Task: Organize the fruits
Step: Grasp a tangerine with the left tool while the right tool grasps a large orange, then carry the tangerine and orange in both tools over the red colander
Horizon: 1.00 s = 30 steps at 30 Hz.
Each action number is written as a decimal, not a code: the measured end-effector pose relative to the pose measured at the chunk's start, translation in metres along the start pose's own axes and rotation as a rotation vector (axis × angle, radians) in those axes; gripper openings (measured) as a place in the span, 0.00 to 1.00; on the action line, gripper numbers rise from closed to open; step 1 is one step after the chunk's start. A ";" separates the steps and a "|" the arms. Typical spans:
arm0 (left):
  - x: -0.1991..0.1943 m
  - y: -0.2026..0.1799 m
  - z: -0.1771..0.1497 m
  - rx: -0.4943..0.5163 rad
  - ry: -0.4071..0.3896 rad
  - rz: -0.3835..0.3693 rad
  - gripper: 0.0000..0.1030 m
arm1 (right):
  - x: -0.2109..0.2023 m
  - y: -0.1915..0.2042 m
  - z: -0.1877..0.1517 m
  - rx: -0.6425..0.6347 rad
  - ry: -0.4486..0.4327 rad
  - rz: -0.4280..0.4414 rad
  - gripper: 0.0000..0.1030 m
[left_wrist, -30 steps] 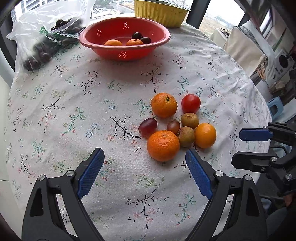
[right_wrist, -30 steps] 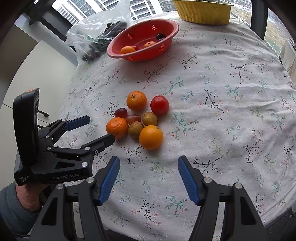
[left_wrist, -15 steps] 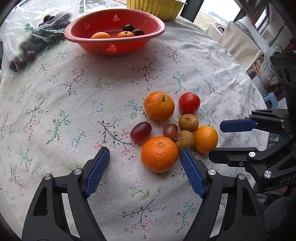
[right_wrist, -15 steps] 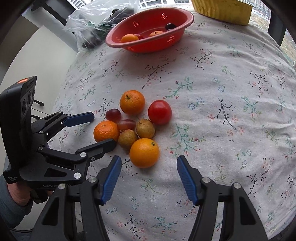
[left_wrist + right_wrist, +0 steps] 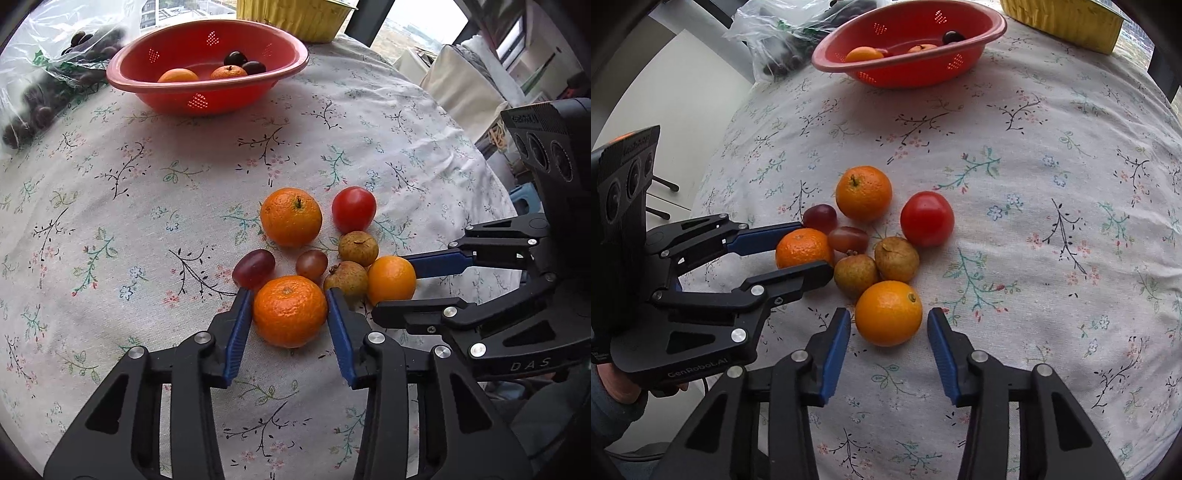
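Left gripper (image 5: 290,312): fingers had just been closing, pinching the wrinkled mandarin (image 5: 290,311) on the counter (image 5: 147,206).
Right gripper (image 5: 889,332): fingers had just been closing around the smooth orange (image 5: 888,313), small gaps either side.
Red bowl (image 5: 207,59): far side, holding fruit.

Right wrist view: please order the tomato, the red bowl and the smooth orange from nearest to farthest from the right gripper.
1. Smooth orange, between the fingers of the right gripper.
2. Tomato, mid-table, behind the orange.
3. Red bowl, far edge.
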<state>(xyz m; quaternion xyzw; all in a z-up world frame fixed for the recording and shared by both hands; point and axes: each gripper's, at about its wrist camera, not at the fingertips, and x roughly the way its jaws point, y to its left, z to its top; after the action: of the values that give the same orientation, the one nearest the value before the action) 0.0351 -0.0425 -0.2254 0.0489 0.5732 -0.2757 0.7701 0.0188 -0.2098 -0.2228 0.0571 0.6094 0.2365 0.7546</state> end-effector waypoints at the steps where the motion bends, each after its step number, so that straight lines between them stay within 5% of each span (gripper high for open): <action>1: 0.000 0.000 0.000 0.001 0.001 -0.001 0.37 | 0.001 0.000 0.001 0.001 0.000 0.003 0.42; 20: -0.024 0.009 -0.016 -0.064 -0.032 -0.021 0.36 | -0.018 -0.011 0.001 0.034 -0.011 0.018 0.38; 30: -0.054 0.053 0.000 -0.174 -0.103 0.039 0.36 | -0.039 -0.045 0.022 0.101 -0.044 -0.009 0.38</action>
<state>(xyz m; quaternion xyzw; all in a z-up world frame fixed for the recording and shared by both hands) 0.0501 0.0228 -0.1888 -0.0211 0.5537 -0.2120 0.8050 0.0469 -0.2621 -0.1991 0.0975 0.6040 0.2007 0.7651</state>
